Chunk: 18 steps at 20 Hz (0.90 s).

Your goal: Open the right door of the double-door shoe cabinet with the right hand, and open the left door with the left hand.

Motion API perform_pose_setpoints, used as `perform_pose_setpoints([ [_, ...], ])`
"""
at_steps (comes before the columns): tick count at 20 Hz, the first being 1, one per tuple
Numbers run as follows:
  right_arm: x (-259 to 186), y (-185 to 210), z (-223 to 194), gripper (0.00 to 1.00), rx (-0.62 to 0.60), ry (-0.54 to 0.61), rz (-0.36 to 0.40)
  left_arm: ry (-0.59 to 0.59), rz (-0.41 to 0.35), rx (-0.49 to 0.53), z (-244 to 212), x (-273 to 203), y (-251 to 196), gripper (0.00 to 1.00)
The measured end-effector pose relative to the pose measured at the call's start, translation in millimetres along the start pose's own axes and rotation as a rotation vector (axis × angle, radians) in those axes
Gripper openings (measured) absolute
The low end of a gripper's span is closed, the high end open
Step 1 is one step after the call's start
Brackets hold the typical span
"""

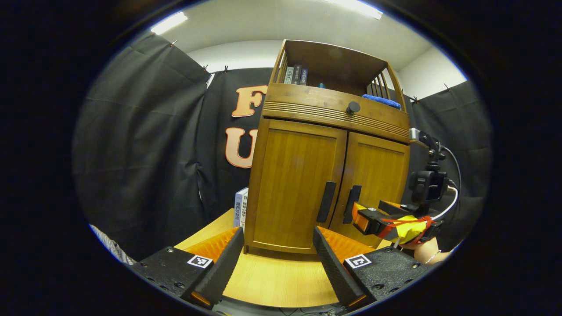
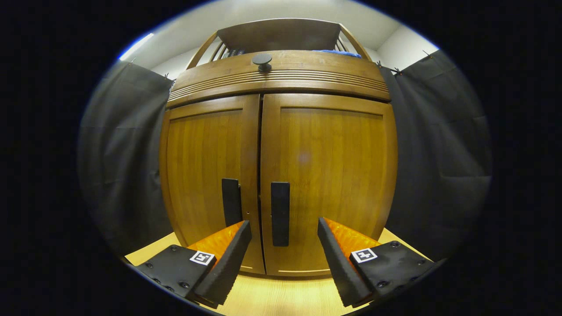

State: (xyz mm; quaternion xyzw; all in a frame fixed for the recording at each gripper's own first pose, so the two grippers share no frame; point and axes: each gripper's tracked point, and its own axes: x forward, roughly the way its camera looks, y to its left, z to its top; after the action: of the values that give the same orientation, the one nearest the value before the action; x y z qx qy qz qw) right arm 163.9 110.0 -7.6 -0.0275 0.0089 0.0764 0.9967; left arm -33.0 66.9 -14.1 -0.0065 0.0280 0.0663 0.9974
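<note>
Right gripper [image 2: 284, 245] spread, straddling right door handle [image 2: 280, 213].

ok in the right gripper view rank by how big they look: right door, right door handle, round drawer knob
1. right door, by far the largest.
2. right door handle, a tall narrow bar.
3. round drawer knob, smallest, though it sits higher and farther from the camera, which may shrink it.

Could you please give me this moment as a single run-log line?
doors: both shut | right gripper: open, fingers astride right door handle, no contact | left gripper: open, back from left door handle
</note>
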Motion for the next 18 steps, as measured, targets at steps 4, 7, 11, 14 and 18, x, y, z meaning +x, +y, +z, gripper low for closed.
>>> perform_pose_setpoints([
  [4,29.5,-1.5,-6.1,0.98,0.01,0.01,-0.007,-0.005,0.002,0.001,1.9,-1.6,4.0,0.92],
  [7,49.5,-2.6,-11.7,0.92,0.025,0.023,-0.017,-0.003,0.012,0.01,0.9,-2.0,7.3,0.92],
  [11,71.6,1.9,-16.0,0.76,0.012,0.039,-0.008,-0.003,0.027,0.022,1.2,-4.3,9.9,0.98],
  [14,78.9,5.3,-23.1,0.66,0.014,0.059,0.001,-0.003,0.037,0.033,2.1,-5.6,13.1,0.98],
  [18,82.9,2.5,-33.5,0.46,0.023,0.088,-0.018,-0.002,0.048,0.04,1.1,-9.0,13.7,0.95],
])
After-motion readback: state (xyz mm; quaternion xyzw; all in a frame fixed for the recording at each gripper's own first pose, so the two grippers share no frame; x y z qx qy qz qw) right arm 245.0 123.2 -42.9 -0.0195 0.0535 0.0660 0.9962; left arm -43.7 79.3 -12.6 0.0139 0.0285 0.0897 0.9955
